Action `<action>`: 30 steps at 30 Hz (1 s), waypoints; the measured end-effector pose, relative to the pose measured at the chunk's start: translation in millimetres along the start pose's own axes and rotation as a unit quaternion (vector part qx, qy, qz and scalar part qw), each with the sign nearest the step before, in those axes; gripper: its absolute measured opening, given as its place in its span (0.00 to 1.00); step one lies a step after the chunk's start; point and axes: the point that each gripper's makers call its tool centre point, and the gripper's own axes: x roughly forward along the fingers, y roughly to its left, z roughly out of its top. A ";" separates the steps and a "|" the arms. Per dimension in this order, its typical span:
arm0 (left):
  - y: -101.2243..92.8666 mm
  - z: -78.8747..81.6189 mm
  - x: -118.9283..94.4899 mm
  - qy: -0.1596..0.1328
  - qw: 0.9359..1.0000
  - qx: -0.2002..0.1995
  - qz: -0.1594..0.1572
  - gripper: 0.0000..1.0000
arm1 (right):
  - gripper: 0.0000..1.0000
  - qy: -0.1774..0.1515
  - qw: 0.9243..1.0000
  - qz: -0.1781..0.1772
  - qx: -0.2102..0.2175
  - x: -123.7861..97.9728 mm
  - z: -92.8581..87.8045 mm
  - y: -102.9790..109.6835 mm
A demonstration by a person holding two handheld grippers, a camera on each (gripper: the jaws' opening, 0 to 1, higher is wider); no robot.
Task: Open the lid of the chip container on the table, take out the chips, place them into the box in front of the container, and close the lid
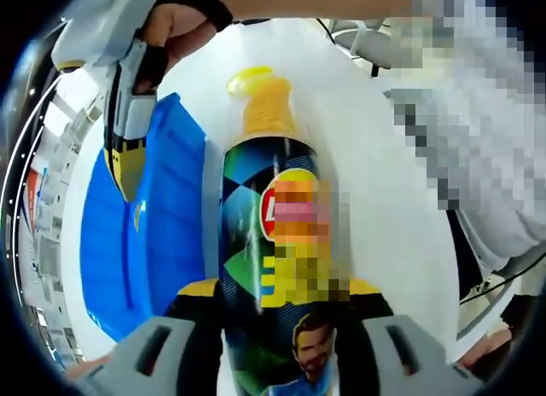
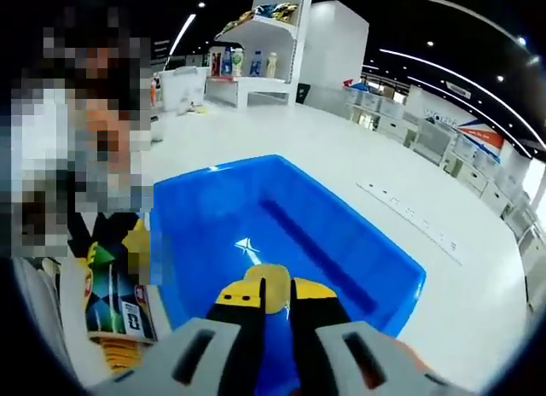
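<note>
On my end, the left gripper (image 1: 281, 328) has its yellow-tipped jaws closed around the tall dark chip container (image 1: 277, 268) with the green and blue pattern. The can sits between the jaws and runs away from me. Its far end shows a stack of yellow chips (image 1: 263, 101) poking out.

The shallow blue plastic box (image 1: 141, 234) is just to the left of the can, on the white table (image 1: 384, 183).

The right gripper (image 2: 275, 302) hangs right over that blue box (image 2: 341, 242), with its jaws nearly together and a pale yellow chip (image 2: 271, 278) pinched at the tips. In the left gripper view that same gripper (image 1: 126, 170) comes in from the upper left, held by a hand (image 1: 175, 25).
</note>
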 end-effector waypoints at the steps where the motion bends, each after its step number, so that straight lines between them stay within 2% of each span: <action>1: -0.1 -0.1 0.0 0.001 1.000 0.000 0.000 0.52 | 0.12 -0.003 1.000 -0.004 0.003 -2.5 0.8 -2.8; 4: -0.2 -0.1 -0.2 0.001 1.000 -0.001 0.001 0.52 | 0.13 -0.009 1.000 -0.021 0.011 -16.4 2.2 -1.2; 5: -0.3 -0.1 -0.2 0.000 1.000 0.000 0.001 0.52 | 0.13 -0.018 0.999 -0.039 0.026 -27.0 3.7 -2.9; 6: -0.7 -0.3 -0.5 0.001 1.000 -0.002 0.001 0.52 | 0.13 -0.034 0.998 -0.040 0.039 -33.6 6.4 -2.5; 9: -0.7 -0.5 -0.5 0.001 1.000 -0.002 0.001 0.52 | 0.13 -0.061 0.993 -0.025 0.095 -55.2 3.9 2.0; 13: -2.2 0.4 -0.7 0.001 1.000 0.000 0.004 0.52 | 0.15 -0.072 0.992 -0.006 0.107 -83.3 -8.6 11.8; 19: -3.4 1.0 -0.9 0.000 1.000 -0.001 0.007 0.52 | 0.17 -0.105 0.979 -0.012 0.174 -120.1 -27.1 -2.6; 20: -3.5 0.9 -1.1 -0.001 1.000 0.000 0.008 0.52 | 0.18 -0.102 0.979 -0.008 0.179 -125.9 -34.0 -1.1; 22: -3.5 0.9 -1.3 -0.002 1.000 -0.001 0.009 0.52 | 0.18 -0.075 0.975 -0.013 0.207 -131.3 -50.5 -1.4; 24: -3.5 0.9 -1.5 -0.004 1.000 -0.001 0.010 0.52 | 0.18 -0.074 0.973 -0.018 0.217 -137.3 -59.9 -2.6; 25: -3.2 0.8 -1.5 -0.005 1.000 -0.001 0.010 0.52 | 0.17 -0.071 0.970 -0.013 0.234 -139.3 -63.8 0.5; 26: -3.1 0.9 -1.6 -0.005 1.000 -0.001 0.011 0.52 | 0.15 -0.062 0.965 0.002 0.253 -141.5 -70.3 8.6; 28: -2.9 1.1 -1.5 -0.006 1.000 -0.001 0.011 0.52 | 0.14 -0.061 0.965 0.032 0.254 -141.9 -79.2 22.8; 30: -2.9 0.9 -1.7 -0.007 1.000 -0.001 0.012 0.52 | 0.14 -0.058 0.956 0.052 0.282 -140.5 -88.4 30.6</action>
